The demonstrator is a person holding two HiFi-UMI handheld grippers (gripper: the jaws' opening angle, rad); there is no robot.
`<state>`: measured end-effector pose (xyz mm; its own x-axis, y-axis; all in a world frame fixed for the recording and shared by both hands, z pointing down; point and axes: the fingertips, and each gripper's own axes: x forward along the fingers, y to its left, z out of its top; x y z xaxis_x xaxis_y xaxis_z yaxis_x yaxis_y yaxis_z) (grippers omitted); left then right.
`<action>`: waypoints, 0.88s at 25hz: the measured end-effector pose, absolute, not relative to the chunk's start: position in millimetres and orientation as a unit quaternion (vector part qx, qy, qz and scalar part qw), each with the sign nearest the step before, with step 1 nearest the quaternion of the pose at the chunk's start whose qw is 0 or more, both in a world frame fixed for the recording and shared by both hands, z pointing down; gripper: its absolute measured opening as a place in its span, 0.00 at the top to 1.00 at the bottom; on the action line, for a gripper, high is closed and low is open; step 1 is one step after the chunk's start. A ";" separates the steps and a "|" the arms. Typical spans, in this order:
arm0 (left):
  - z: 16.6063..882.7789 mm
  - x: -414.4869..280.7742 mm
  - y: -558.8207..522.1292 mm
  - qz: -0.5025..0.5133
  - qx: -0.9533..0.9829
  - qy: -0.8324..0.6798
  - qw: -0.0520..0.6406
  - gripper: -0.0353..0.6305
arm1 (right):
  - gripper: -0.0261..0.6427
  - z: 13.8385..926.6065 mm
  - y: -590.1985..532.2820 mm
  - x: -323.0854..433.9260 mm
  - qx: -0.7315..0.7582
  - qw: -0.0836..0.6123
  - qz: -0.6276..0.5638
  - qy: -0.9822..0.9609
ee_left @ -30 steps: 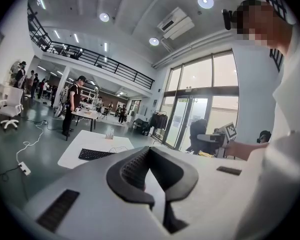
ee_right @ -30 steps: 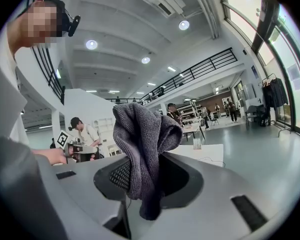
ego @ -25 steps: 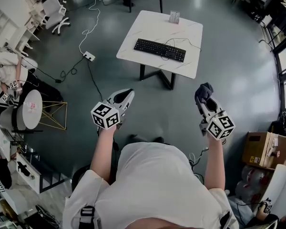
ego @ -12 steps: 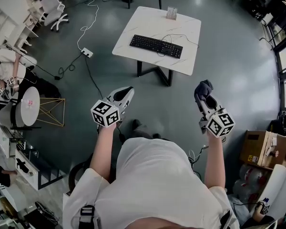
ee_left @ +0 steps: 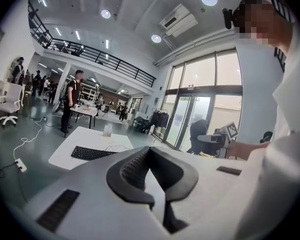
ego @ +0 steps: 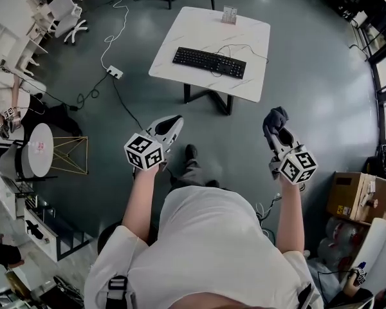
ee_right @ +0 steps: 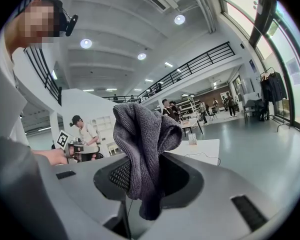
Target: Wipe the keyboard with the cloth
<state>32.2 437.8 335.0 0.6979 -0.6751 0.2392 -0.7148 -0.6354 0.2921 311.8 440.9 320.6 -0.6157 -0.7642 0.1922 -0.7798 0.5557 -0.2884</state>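
We grip the cloth (ego: 274, 118) in our right gripper (ego: 280, 136); our left gripper (ego: 172, 123) is closed, empty. The keyboard (ego: 209, 62) lies upper centre on the table (ego: 244, 31), long axis left-right, sloping slightly down rightward.

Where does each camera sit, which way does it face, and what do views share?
Head view: on the person's head, steeply down at table and keyboard; torso, arms, left tongs, right tongs show.
Left gripper view: on left tongs, along shut jaws toward the keyboard; right forearm shows.
Right gripper view: on right tongs, along jaws gripping the cloth; left hand shows.
Shared: all show the table.
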 end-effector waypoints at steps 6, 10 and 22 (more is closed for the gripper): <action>331.3 29.7 402.7 0.051 0.908 -0.371 0.187 0.94 | 0.76 321.8 413.3 305.0 0.447 0.024 0.179 -0.876; 333.1 23.1 374.8 0.048 0.910 -0.364 0.194 0.94 | 0.76 322.5 389.1 298.5 0.456 0.026 0.181 -0.871; 336.3 2.1 289.8 0.074 0.920 -0.337 0.188 0.94 | 0.76 319.6 317.4 273.5 0.481 0.032 0.188 -0.856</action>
